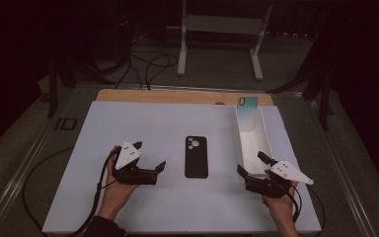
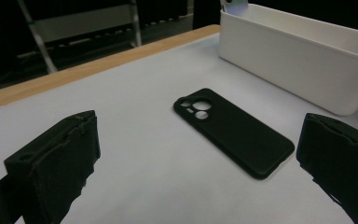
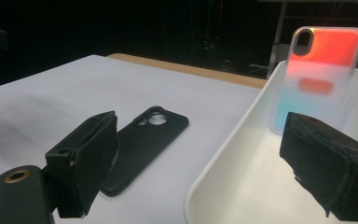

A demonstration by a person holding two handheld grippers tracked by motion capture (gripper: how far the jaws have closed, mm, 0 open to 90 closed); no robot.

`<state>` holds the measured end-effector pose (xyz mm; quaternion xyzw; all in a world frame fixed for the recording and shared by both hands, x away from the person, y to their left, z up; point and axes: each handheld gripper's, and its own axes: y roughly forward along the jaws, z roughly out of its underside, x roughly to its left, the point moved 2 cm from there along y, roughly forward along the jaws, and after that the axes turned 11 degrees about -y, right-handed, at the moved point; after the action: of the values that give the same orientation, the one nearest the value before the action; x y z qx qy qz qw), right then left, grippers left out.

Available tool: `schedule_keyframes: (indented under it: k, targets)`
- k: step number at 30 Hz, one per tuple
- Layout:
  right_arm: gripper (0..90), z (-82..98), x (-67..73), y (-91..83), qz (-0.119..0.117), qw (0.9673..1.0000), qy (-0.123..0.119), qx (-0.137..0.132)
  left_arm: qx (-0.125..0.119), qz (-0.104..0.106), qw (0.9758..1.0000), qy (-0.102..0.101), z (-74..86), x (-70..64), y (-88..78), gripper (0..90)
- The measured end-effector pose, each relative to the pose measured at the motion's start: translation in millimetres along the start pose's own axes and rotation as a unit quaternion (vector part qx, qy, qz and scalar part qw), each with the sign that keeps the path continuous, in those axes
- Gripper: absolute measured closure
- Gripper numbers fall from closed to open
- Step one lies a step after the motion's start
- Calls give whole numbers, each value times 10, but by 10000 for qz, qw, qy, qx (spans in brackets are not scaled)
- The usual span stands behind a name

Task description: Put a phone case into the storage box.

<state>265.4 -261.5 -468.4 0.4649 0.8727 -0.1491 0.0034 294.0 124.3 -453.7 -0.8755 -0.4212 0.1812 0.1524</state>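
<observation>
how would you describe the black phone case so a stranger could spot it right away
On the white table sheet, look midway between the left hand-held gripper and the long white bin. The black phone case lies flat there; the other case is translucent and stands in the bin.

Black phone case [image 1: 196, 157]; white tray [image 1: 265, 140]; red-to-teal gradient case [image 3: 318, 74]; white mat [image 1: 143, 123]

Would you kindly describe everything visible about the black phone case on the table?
The matte black, rubbery-looking phone case lies flat on the white table sheet, back side up, its round camera cut-outs at the far end. It sits between the two open tongs, left of the long white bin. Nothing touches it but the sheet.
</observation>
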Motion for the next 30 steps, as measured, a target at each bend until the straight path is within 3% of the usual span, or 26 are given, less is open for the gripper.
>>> schedule_keyframes:
  k: [2,9,11,12,17,28,30]
  targets:
    - [114,3,-1,1,9,10000,13,10,85,152,9998,-58,-13,-21,73,2]
    - [115,4,0,1,3,10000,13,-3,310,315,9990,24,-55,-131,320,2]
    - [115,4,0,1,8,10000,10,1,310,315,9990,24,-55,-131,320,2]
    - [115,4,0,1,8,10000,10,1,410,403,9983,50,-62,-181,417,2]
    - [115,10,-11,0,56,10000,2,30,569,573,9967,52,-59,-240,555,10]
    - [116,9,-12,-2,50,10000,-3,25,777,588,9952,93,-68,-366,811,100]
    - [115,11,-16,-3,50,10000,4,21,780,616,9950,92,-78,-398,856,161]
